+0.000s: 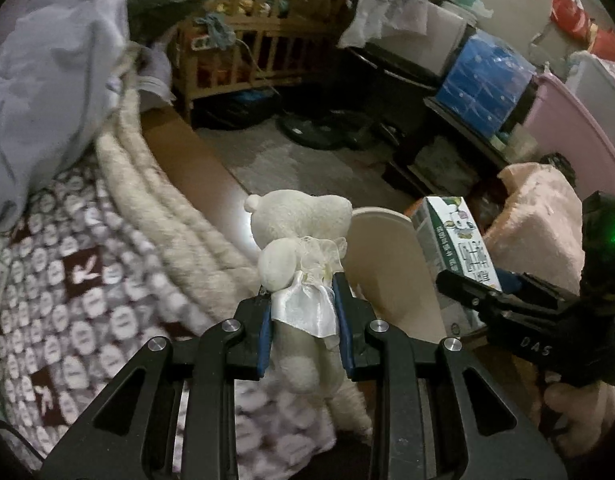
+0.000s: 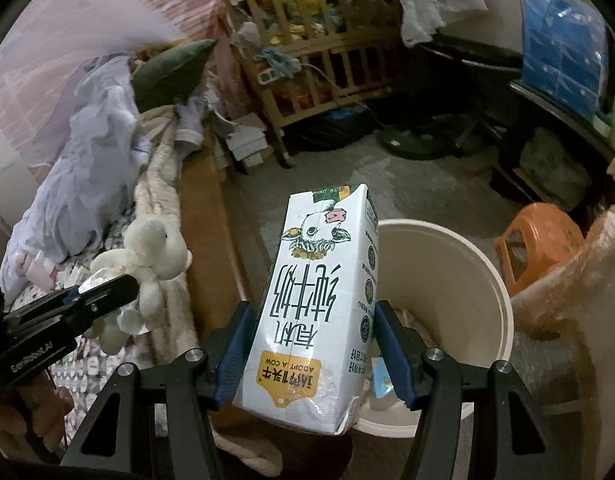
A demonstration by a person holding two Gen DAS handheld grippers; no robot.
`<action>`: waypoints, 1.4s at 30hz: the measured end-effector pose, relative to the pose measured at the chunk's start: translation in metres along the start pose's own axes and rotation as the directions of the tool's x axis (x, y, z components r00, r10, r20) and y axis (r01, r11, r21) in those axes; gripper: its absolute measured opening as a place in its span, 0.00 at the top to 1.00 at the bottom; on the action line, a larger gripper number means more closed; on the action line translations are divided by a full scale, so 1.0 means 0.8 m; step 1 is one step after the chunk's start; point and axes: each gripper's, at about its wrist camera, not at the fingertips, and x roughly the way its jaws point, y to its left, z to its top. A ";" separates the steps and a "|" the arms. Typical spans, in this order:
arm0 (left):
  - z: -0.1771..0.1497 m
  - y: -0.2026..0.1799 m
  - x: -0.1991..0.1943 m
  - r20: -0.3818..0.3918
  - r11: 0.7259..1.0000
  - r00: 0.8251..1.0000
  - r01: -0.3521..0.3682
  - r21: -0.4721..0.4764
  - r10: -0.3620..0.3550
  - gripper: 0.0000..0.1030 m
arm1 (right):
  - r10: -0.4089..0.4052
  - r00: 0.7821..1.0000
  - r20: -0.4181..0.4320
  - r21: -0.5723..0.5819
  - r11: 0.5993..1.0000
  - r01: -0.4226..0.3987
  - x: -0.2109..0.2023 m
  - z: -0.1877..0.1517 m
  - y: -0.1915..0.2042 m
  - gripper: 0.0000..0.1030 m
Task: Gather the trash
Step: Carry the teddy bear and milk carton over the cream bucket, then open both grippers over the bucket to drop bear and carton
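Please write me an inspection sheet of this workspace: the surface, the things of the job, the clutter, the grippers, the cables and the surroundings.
Surface: bed with patterned blanket; grey floor beside it.
Job's things: milk carton held upside down beside the cream bin; scraps lie inside the bin.
Clutter: white plush bear, orange stool, pink fluffy fabric, lilac bedding.
Grippers: left gripper shut on the bear; right gripper shut on the carton.
Cables: one cord trails from the wooden crib toward the floor.
Surroundings: blue package, fan base on the floor.
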 end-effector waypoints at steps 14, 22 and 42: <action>0.005 -0.055 0.053 -0.076 0.994 0.992 0.101 0.030 -0.098 0.76 | -0.062 0.996 -0.059 0.099 0.993 0.068 0.025 -0.020 -0.062 0.43; 0.008 -0.070 0.068 -0.092 0.986 0.982 0.168 0.016 -0.165 0.67 | -0.113 0.991 -0.078 0.167 0.978 0.125 0.033 -0.025 -0.088 0.42; -0.013 0.003 0.010 0.003 0.998 0.998 -0.067 0.009 0.067 0.49 | -0.046 0.997 -0.068 0.108 0.993 0.053 0.030 -0.027 -0.023 0.39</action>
